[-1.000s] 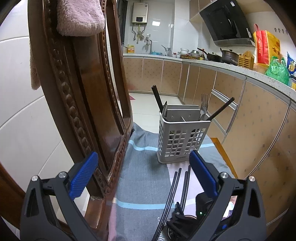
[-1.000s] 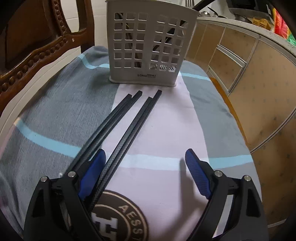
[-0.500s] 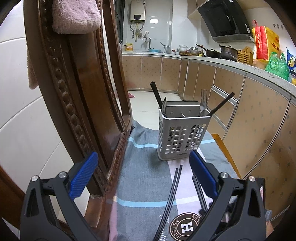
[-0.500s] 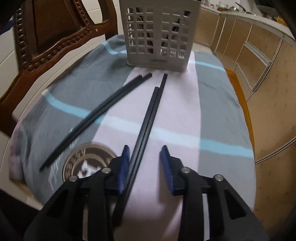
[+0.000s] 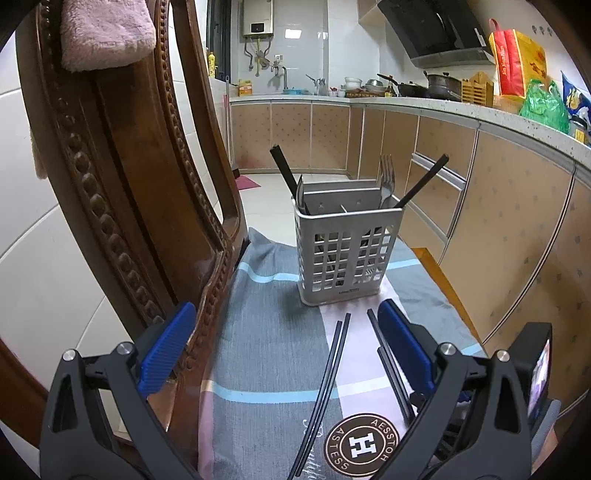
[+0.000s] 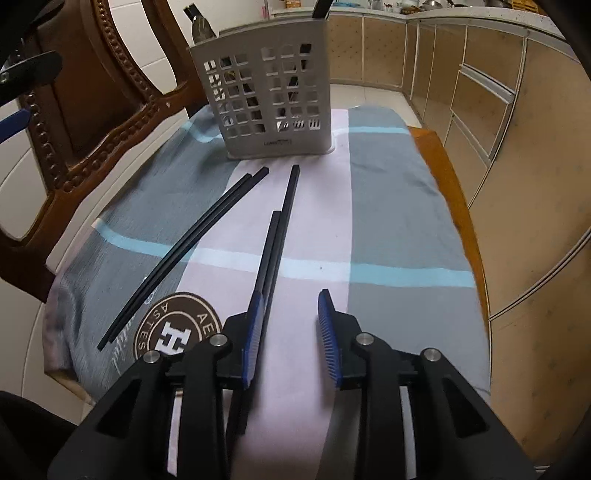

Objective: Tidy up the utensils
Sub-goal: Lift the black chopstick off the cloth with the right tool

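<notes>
On the cloth (image 6: 388, 206) that covered the seat, we saw a grey caddy (image 6: 273, 99) standing upright near the far edge, with the wooden chair back (image 5: 122, 177) rising just to its left. Two pairs of black chopsticks lay flat in front of the caddy. The left pair (image 6: 184, 254) ran diagonally, its far tips close to the caddy base and its near end beside a round brown logo (image 6: 177, 328) printed on the cloth. The right pair (image 6: 279, 229) lay almost straight toward the caddy, one stick set further forward than the other.

Our right gripper (image 6: 291, 332) hung low over the near end of the right pair. Its jaws were partly closed but not clamped; the sticks lay just inside the left blue pad, and we could not tell if that pad touched them. Nothing was gripped.

Our left gripper (image 5: 284, 354) was held higher and further back, its jaws spread wide and empty.

Inside the caddy we could make out more chopsticks (image 5: 284, 170) leaning out on both sides and a fork (image 5: 387, 177) standing tines-up at the right. A pink towel (image 5: 103, 33) was draped over the top of the chair back.
</notes>
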`<action>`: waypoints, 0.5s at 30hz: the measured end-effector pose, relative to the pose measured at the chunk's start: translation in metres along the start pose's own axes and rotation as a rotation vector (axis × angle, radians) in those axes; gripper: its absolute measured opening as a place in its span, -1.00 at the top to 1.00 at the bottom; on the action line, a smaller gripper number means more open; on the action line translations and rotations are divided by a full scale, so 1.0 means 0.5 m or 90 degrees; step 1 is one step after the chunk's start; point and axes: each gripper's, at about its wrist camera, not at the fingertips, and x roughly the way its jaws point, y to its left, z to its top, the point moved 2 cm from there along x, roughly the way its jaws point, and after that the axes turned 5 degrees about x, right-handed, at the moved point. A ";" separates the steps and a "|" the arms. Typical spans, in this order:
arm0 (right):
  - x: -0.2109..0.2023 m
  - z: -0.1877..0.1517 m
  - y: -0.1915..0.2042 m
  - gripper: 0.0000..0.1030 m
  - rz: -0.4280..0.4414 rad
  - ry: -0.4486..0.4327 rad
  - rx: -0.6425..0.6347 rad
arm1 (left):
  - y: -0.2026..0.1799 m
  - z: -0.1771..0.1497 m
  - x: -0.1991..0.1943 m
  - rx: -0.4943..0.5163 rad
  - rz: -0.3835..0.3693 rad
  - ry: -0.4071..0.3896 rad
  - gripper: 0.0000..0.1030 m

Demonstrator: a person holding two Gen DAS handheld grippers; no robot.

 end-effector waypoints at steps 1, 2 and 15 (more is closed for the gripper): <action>0.004 0.000 0.003 0.40 -0.006 0.003 -0.009 | 0.000 -0.001 0.001 0.000 0.000 0.002 -0.90; 0.006 -0.003 0.002 0.40 -0.011 0.008 -0.016 | 0.001 -0.001 0.002 -0.001 -0.001 0.003 -0.90; 0.047 0.030 0.036 0.61 -0.081 0.004 -0.063 | 0.011 0.000 0.000 -0.009 -0.005 0.003 -0.90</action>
